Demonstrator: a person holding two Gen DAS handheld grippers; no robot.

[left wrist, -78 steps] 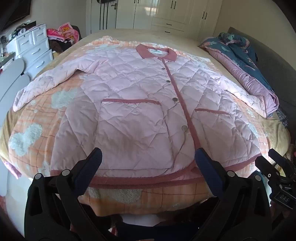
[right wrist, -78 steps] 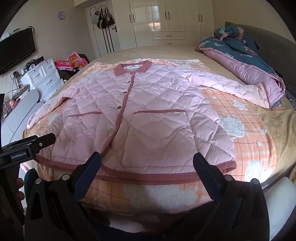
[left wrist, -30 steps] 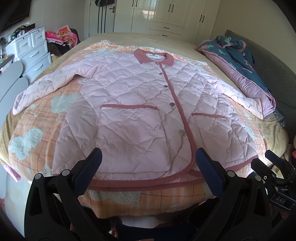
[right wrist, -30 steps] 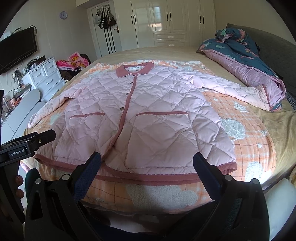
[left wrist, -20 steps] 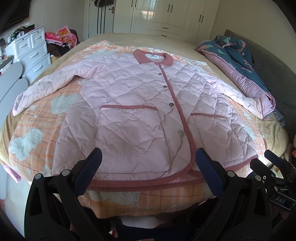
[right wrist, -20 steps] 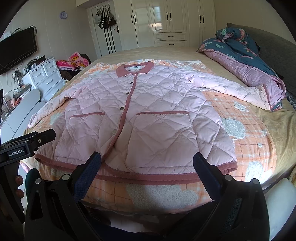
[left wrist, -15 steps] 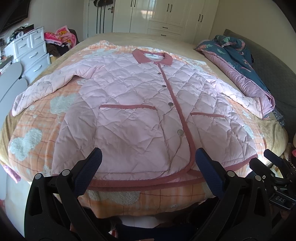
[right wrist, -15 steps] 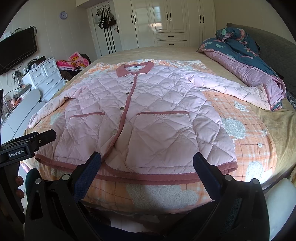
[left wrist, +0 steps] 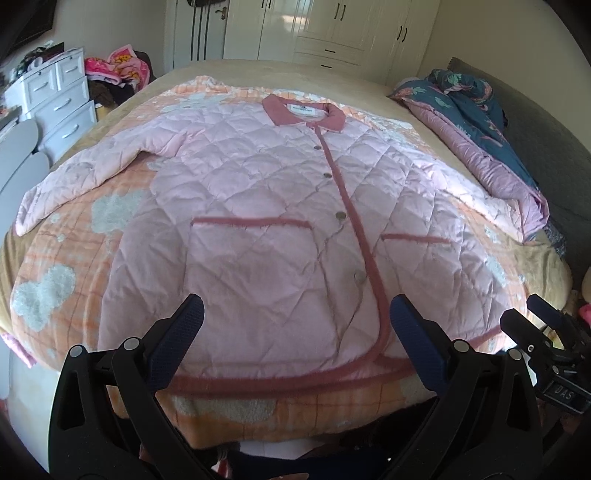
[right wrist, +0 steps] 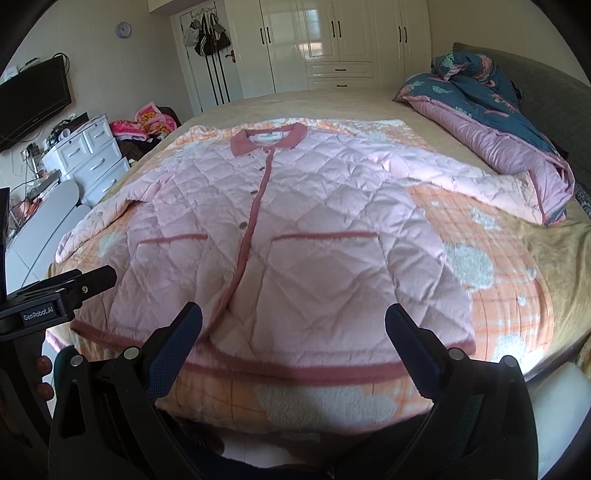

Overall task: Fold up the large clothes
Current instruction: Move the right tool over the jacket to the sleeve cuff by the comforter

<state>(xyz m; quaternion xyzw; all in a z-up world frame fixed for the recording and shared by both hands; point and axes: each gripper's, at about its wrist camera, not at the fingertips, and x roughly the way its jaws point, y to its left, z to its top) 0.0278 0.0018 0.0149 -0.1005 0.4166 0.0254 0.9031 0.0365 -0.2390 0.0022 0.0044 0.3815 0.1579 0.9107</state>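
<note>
Bed (left wrist: 376,99); blanket (left wrist: 122,206); jacket (left wrist: 266,206); quilt (left wrist: 476,122)

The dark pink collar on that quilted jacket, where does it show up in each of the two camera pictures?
Left wrist view: the collar sits upper middle, slightly right of centre, at the jacket's far end.
Right wrist view: the collar sits upper middle, slightly left of centre.
Shared landmark: the white wardrobe stands behind the bed in both.
</note>
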